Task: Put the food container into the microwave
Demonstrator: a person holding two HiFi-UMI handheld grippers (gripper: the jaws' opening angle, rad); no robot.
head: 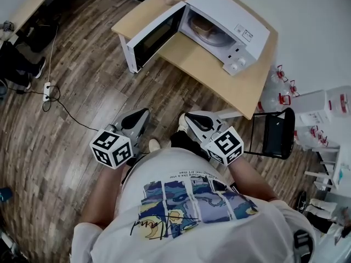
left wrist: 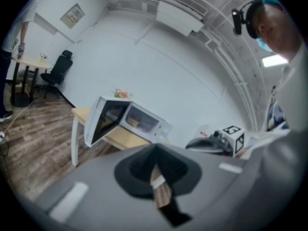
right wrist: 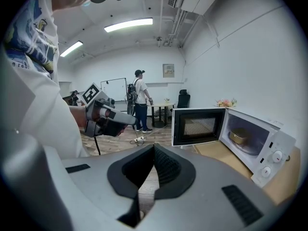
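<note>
The food container [head: 205,29] already sits inside the microwave [head: 237,14], whose door [head: 154,37] is not yet shut, while the left gripper [head: 144,113] and right gripper [head: 189,115] hover well apart from it, jaws closed and empty.

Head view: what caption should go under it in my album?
Food container sits inside the open microwave on a wooden table; left hand-held gripper and right hand-held gripper are shut, empty.
</note>
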